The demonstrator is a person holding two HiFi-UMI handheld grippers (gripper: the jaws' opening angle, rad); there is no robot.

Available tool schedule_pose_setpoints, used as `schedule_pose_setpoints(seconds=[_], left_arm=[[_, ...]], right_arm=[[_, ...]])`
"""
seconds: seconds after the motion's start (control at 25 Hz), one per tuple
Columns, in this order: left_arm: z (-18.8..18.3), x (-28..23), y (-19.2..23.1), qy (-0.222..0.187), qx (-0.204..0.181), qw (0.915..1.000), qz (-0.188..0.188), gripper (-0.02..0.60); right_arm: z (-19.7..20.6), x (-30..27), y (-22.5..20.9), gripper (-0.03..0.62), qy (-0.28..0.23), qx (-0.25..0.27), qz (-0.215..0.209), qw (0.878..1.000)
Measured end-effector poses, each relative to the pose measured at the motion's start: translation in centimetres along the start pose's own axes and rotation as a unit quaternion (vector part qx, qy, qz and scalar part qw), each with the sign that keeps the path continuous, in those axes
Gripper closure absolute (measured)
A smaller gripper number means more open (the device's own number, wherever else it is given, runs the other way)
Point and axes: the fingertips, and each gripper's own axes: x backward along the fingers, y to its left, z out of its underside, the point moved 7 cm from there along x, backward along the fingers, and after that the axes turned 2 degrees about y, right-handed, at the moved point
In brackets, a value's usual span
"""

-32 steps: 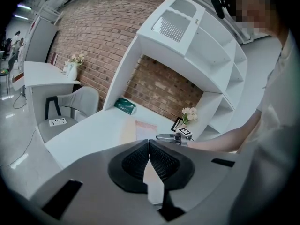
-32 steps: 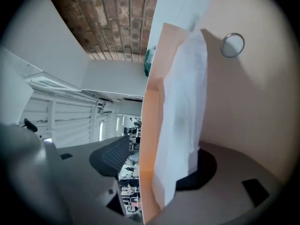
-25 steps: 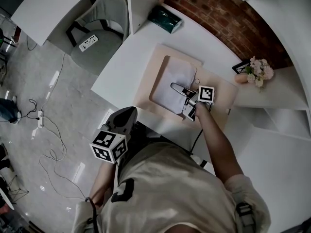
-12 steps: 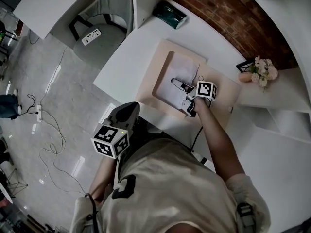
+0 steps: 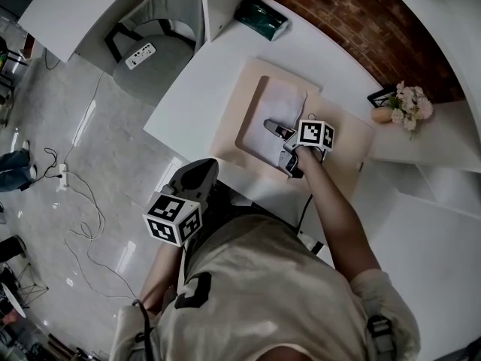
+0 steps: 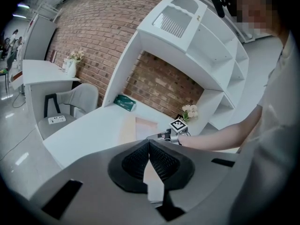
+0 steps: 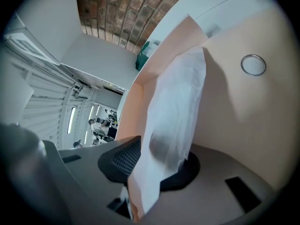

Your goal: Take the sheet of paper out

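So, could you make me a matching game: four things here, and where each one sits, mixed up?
Things: 1 white sheet of paper; 2 dark green box; 3 pink-and-white flower bunch; 4 grey padded chair.
Places: A on the floor; B at the white table's far left corner; C on the white ledge at right; D on the beige mat.
Pairs: 1-D, 2-B, 3-C, 4-A.
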Motion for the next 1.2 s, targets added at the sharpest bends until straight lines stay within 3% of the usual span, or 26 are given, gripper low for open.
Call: schedule_pose_setpoints(seconds=[0.16, 0.32, 0.44, 0.76, 1.2], left_arm=[[0.1, -0.4, -0.5, 0.007, -0.004, 0.9999, 0.009, 0.564], [0.5, -1.0, -1.4, 0.02, -0.009, 0.9996, 0.02, 0.565], [0.6, -1.6, -2.0, 0.026, -0.013, 0.9992, 0.03, 0.563], [0.2, -2.2, -2.4, 0.024, -0.021, 0.9989, 0.033, 0.563], [1.0, -1.2, -0.7, 0.015, -0.003, 0.999, 0.042, 0.564]], right_arm=[[0.2, -0.3, 0.0, 0.478, 0.001, 0.009, 0.022, 1.0], [0.3, -0.3, -0.5, 0.553, 0.002, 0.011, 0.061, 0.998], [0.2, -0.4, -0.6, 0.562, 0.003, 0.013, 0.073, 0.997], [0.1, -0.4, -0.9, 0.566, 0.003, 0.014, 0.079, 0.997], [0.1, -0.2, -0.8, 0.566, -0.002, 0.014, 0.084, 0.996]])
